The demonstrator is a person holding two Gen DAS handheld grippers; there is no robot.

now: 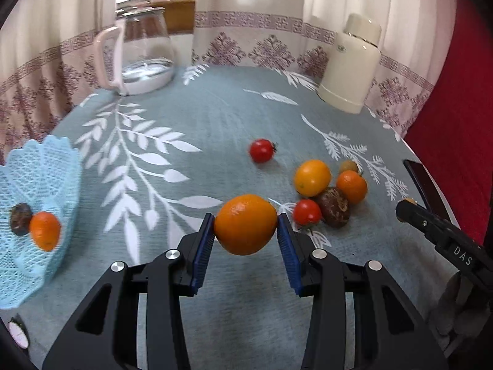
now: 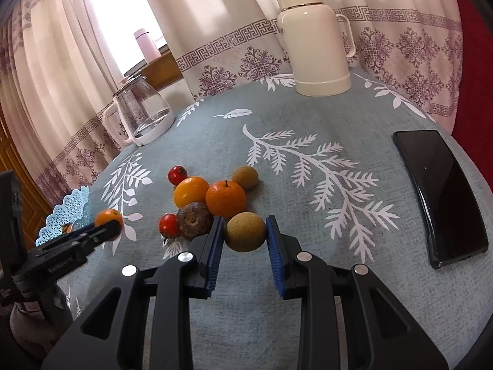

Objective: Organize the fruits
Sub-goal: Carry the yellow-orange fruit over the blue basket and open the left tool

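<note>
Fruits: most lie loose on the leaf-patterned tablecloth (image 2: pixel 308 117) of the table; two are already in the basket.
Basket (image 1: pixel 27 185): pale blue lattice at the left edge of the table, holding a small orange (image 1: pixel 45 230) and a dark brown fruit (image 1: pixel 20 219) that touch each other.
Left gripper (image 1: pixel 246 226): blue pads pressed to both sides of a large orange (image 1: pixel 245 224), which sits right between the fingertips, clamped; whether it is clear of the cloth I cannot tell.
Loose cluster: just right of the left gripper, a yellow-orange fruit (image 2: pixel 190 191), a stemmed orange (image 2: pixel 226 199), a brown fruit (image 2: pixel 194 220) and a red tomato (image 2: pixel 168 225) crowd together; a second tomato (image 2: pixel 177 175) and a tan fruit (image 2: pixel 245 177) lie at its far side.
Right gripper (image 2: pixel 245 231): fingers narrowly apart around a round tan fruit (image 2: pixel 245 232), pads at or near its sides; contact unclear.
Far edge: glass kettle (image 2: pixel 141 111) left, cream thermos (image 2: pixel 314 37) right.
Right edge: black phone (image 2: pixel 440 194) lying flat.
</note>
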